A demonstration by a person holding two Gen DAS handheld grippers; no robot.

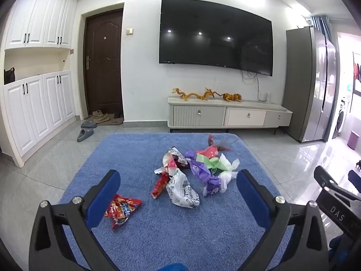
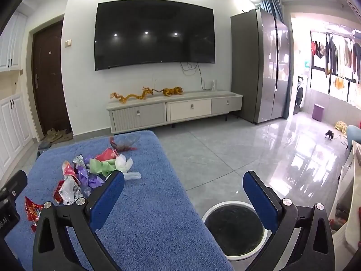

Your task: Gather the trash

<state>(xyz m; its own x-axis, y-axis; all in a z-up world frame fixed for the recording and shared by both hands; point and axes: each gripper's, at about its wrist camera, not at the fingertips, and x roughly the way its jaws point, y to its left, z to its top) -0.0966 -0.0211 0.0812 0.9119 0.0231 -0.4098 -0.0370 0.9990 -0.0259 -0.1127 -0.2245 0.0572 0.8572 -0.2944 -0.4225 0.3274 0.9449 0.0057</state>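
A heap of trash lies on the blue towel-covered table [image 1: 180,237]: a red snack wrapper [image 1: 123,210] nearest, a printed white plastic bag [image 1: 182,192], a slim red wrapper [image 1: 160,185], purple wrappers [image 1: 198,169], and green and white bags [image 1: 214,162]. My left gripper [image 1: 177,176] is open above the near side of the heap, holding nothing. My right gripper [image 2: 183,176] is also open and empty, hovering over the table's right edge [image 2: 146,214]. Below it on the floor stands a round bin with a white rim [image 2: 225,203] and a dark inside. The heap [image 2: 90,171] lies left of the right gripper's left finger.
A TV cabinet [image 2: 176,110] with golden dragon figures stands against the far wall under a large TV [image 2: 153,33]. A tall grey fridge [image 2: 264,67] is on the right. Slippers [image 1: 85,133] lie near the brown door. White furniture [image 2: 347,192] borders the right side.
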